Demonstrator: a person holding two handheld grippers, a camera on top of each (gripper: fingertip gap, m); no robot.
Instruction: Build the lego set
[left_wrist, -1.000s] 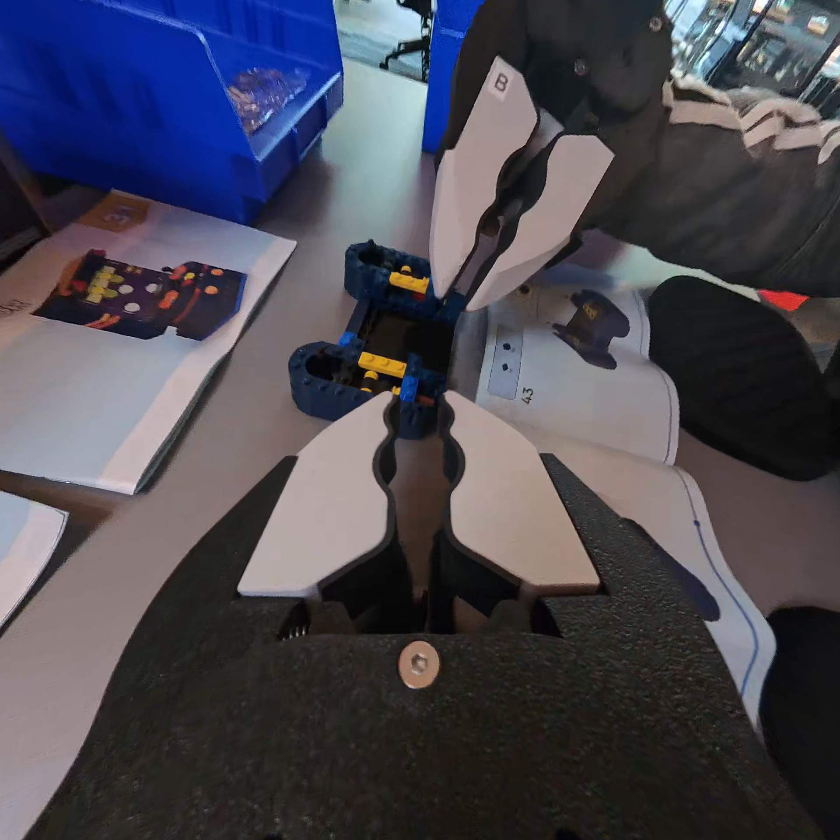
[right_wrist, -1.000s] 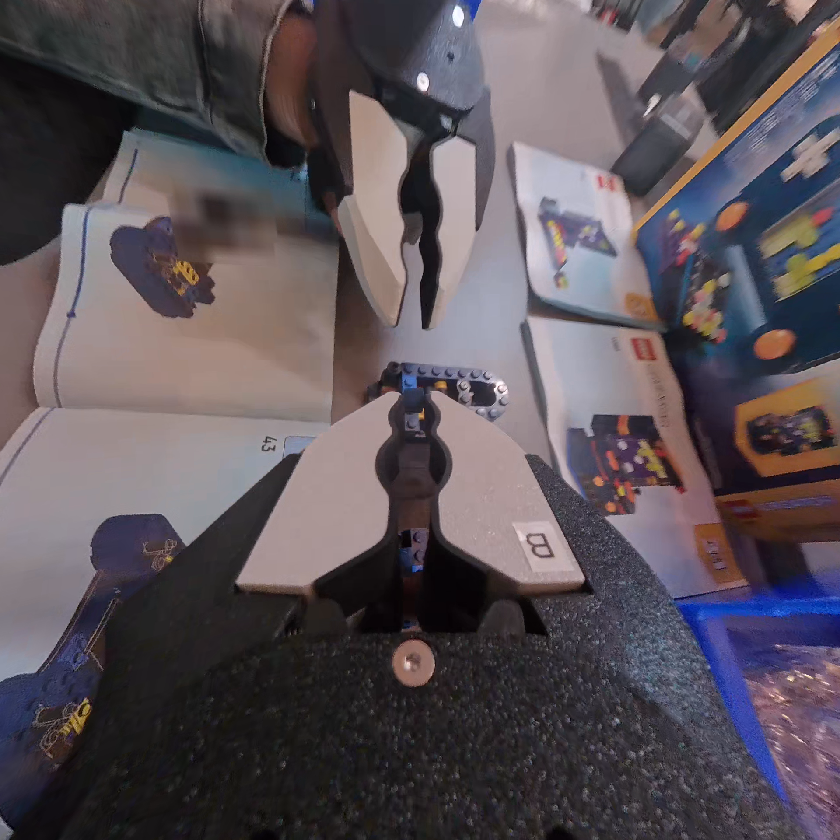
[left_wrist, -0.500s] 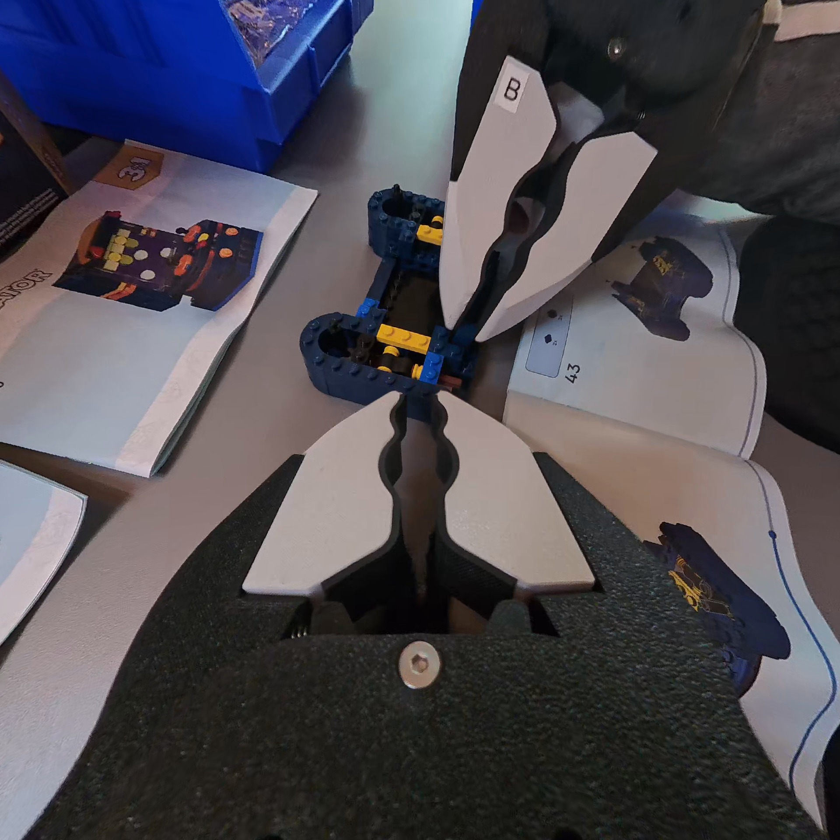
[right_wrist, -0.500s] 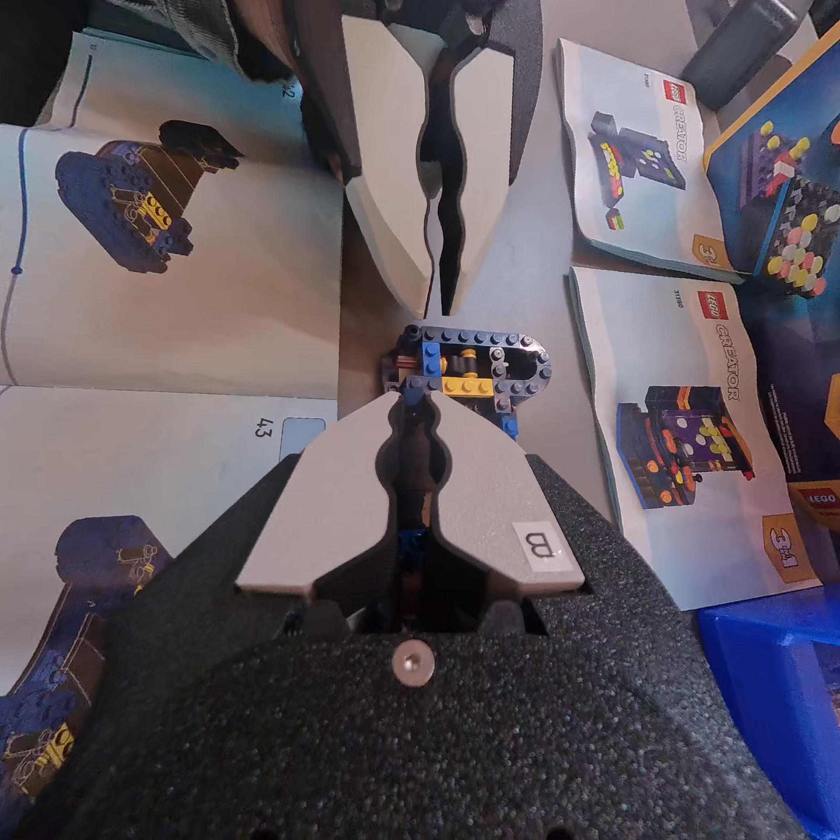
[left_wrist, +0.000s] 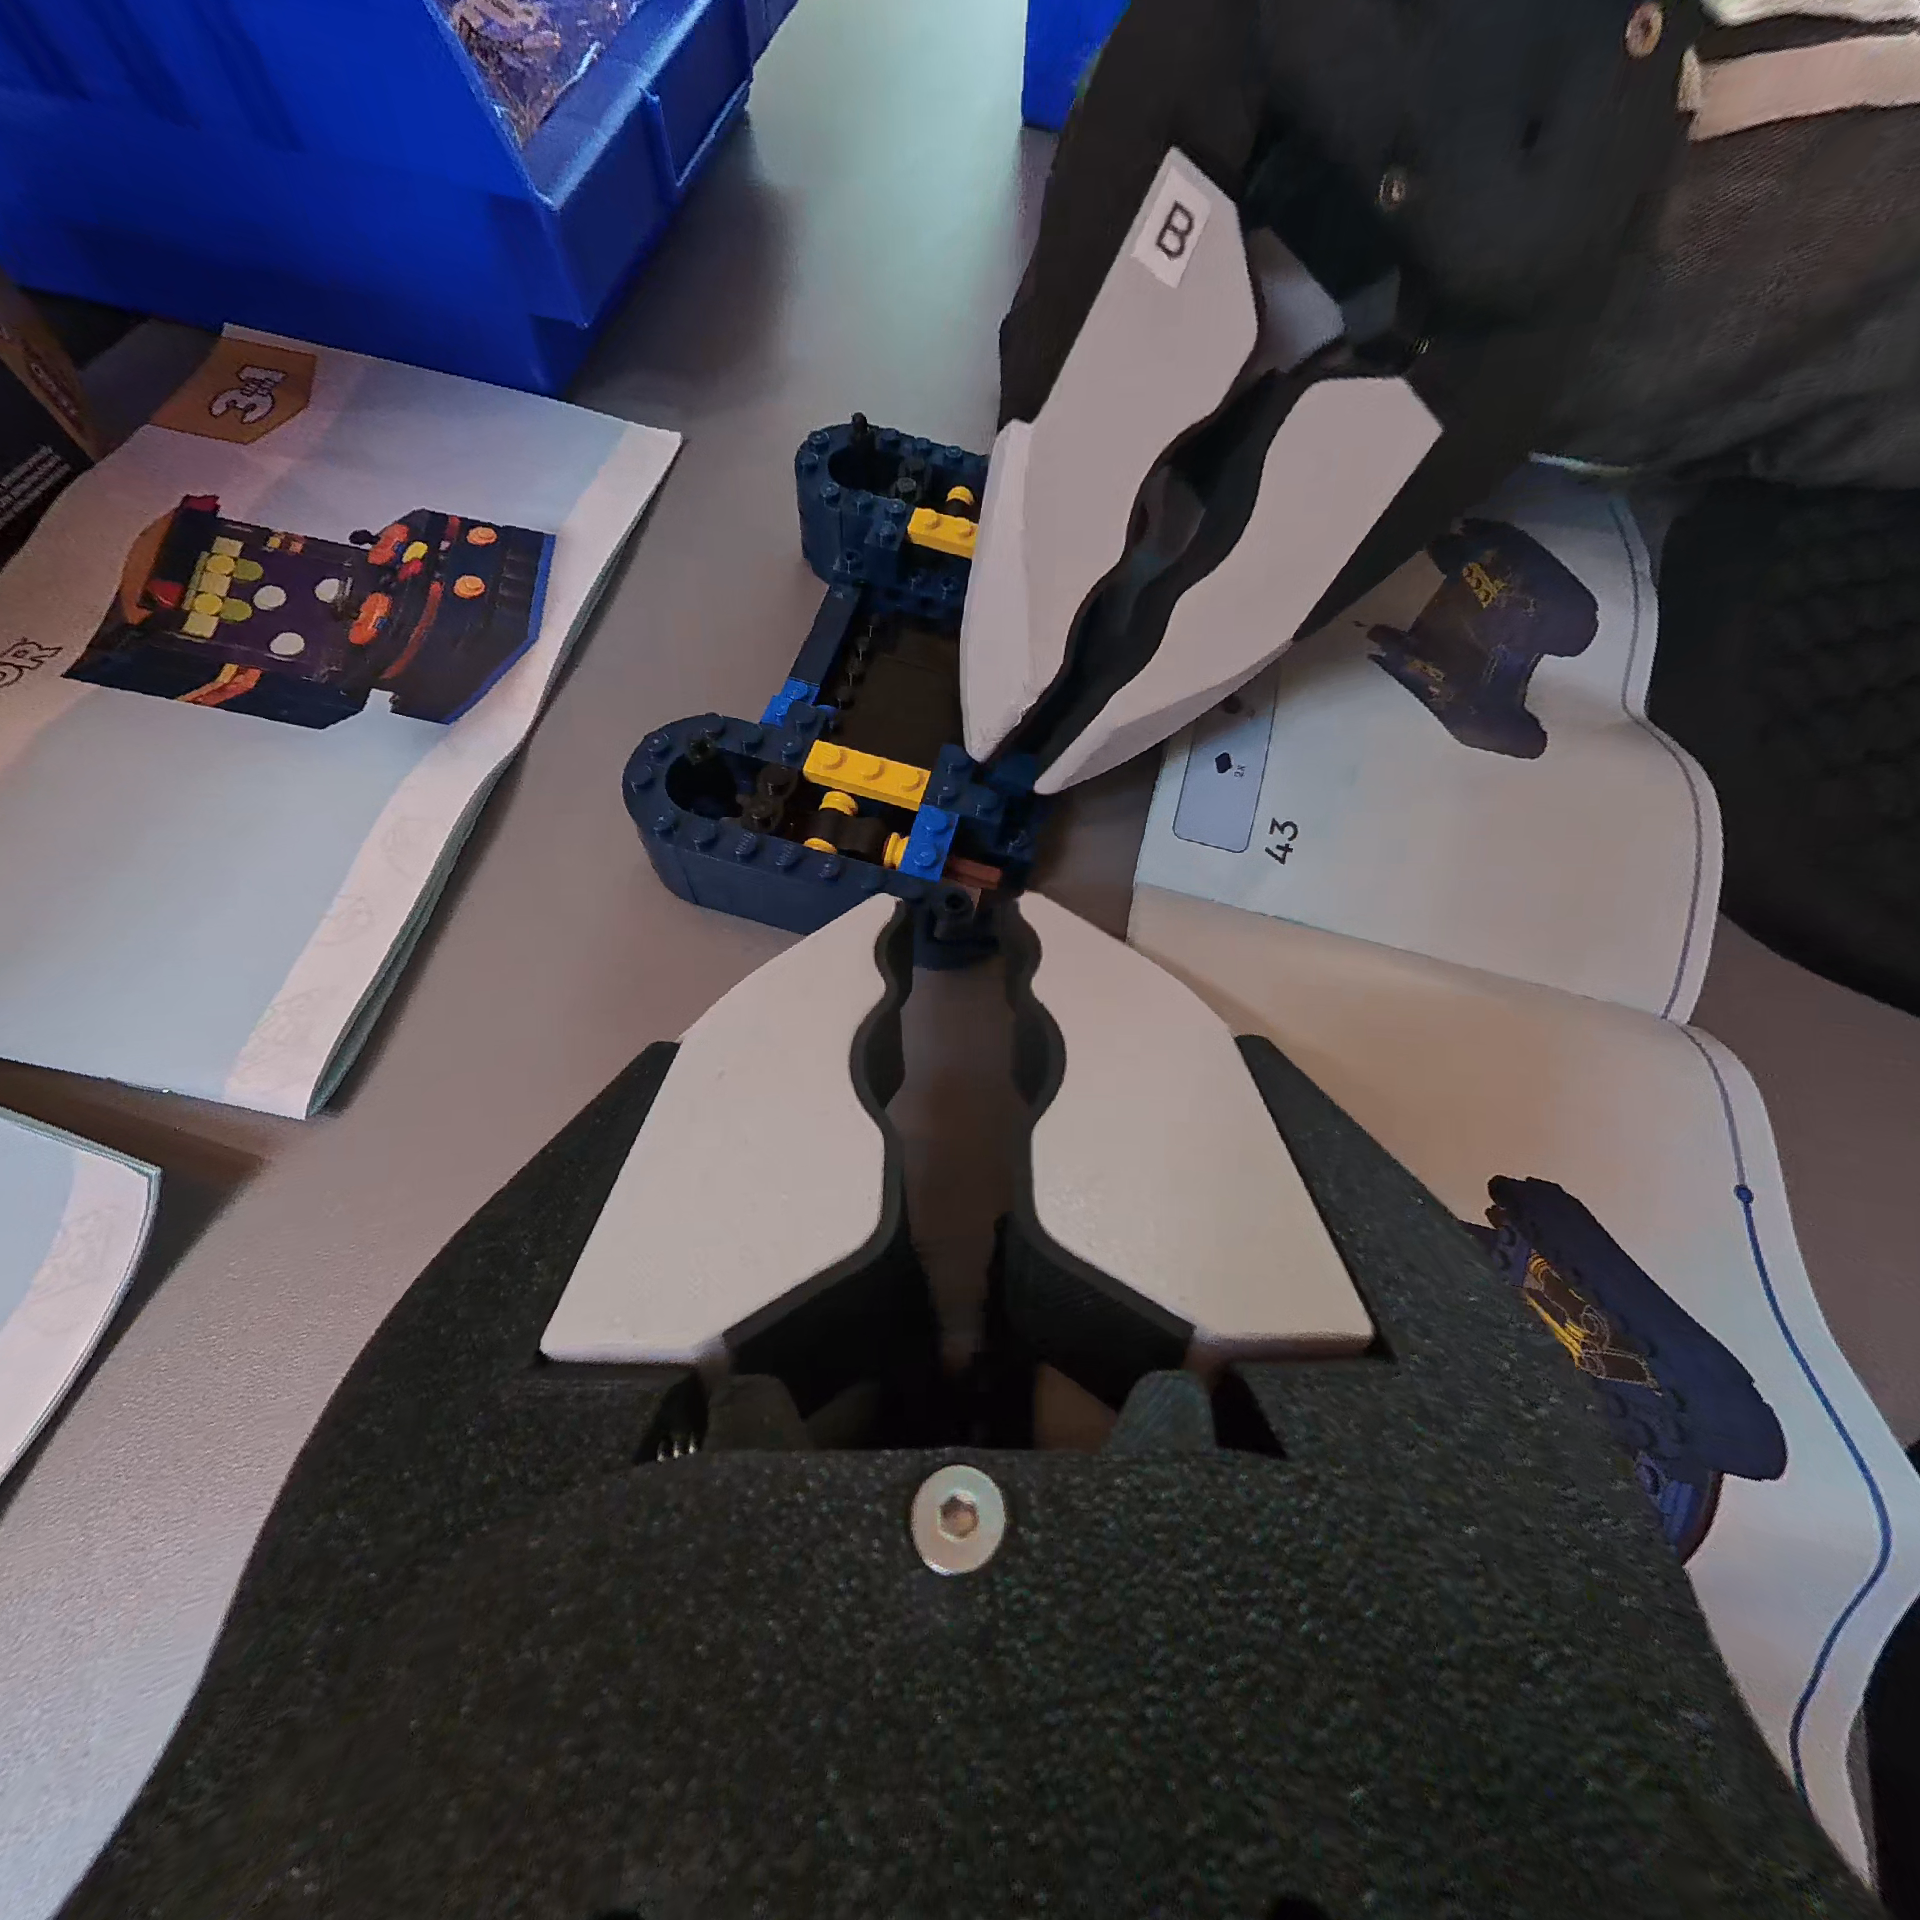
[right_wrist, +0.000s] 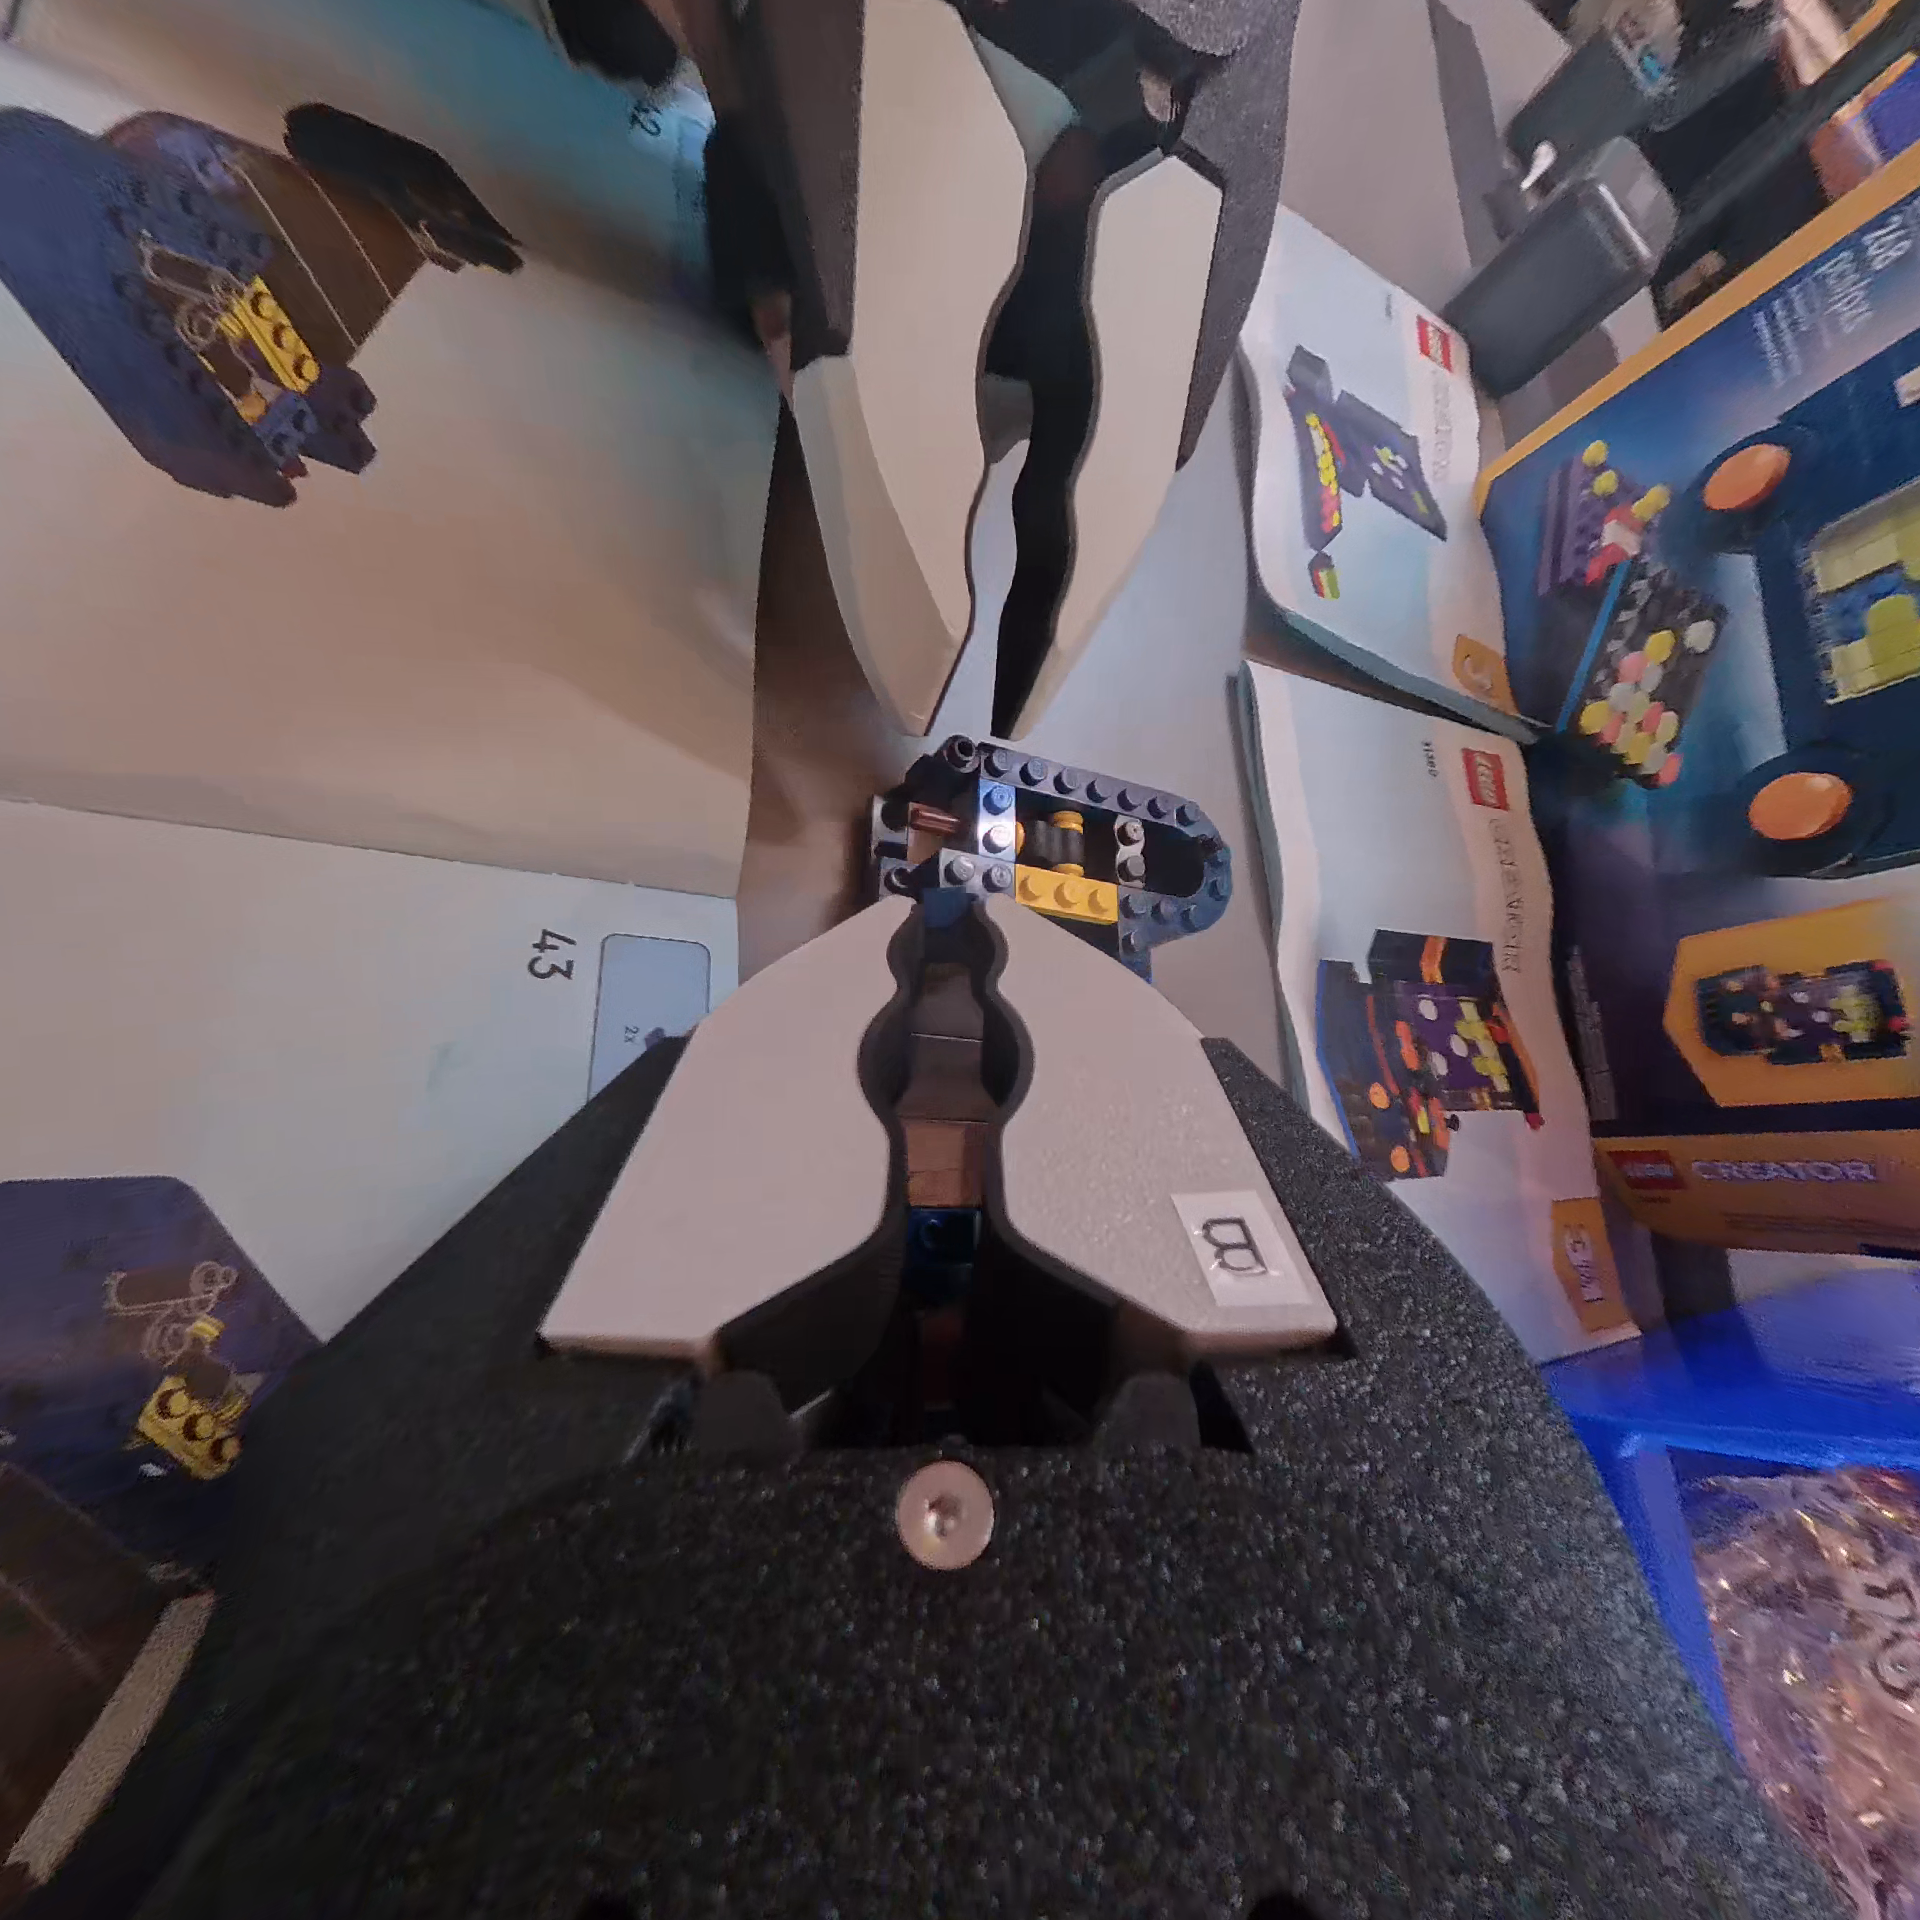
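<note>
Brick model (left_wrist: 727, 831), dark blue with yellow and bright blue parts, lay flat on the grey table (left_wrist: 520, 997), between a closed booklet (left_wrist: 312, 831) and an open booklet (left_wrist: 1455, 852). A blue bin (left_wrist: 312, 156) stood farther back, and a printed box (right_wrist: 1714, 623) beyond the booklets.

The left gripper (left_wrist: 951, 914) was at the near end of the model. Its jaws were a little apart, straddling a small dark nub there, and daylight showed on both sides of the nub, so it looked to be gripping nothing.

The right gripper (left_wrist: 1013, 756) came in from above at a slant. Its tips were nearly together on a dark blue piece (left_wrist: 1029, 769) at the model's near corner, beside the yellow plate (left_wrist: 868, 771). The pads seemed to pinch that piece.

The model looked light and stiff, made of hard, smooth plastic. It was probably slick against the pads and easy to push across the table. The studded outer walls seemed the soundest place to take hold, squeezed across the narrow middle or across one rounded end. The little axle parts and pegs inside looked loose enough to pop off under a clumsy squeeze. The pinched piece was tiny and would likely twist or shoot out if gripped off-centre, so square contact on its flat sides seemed best.
</note>
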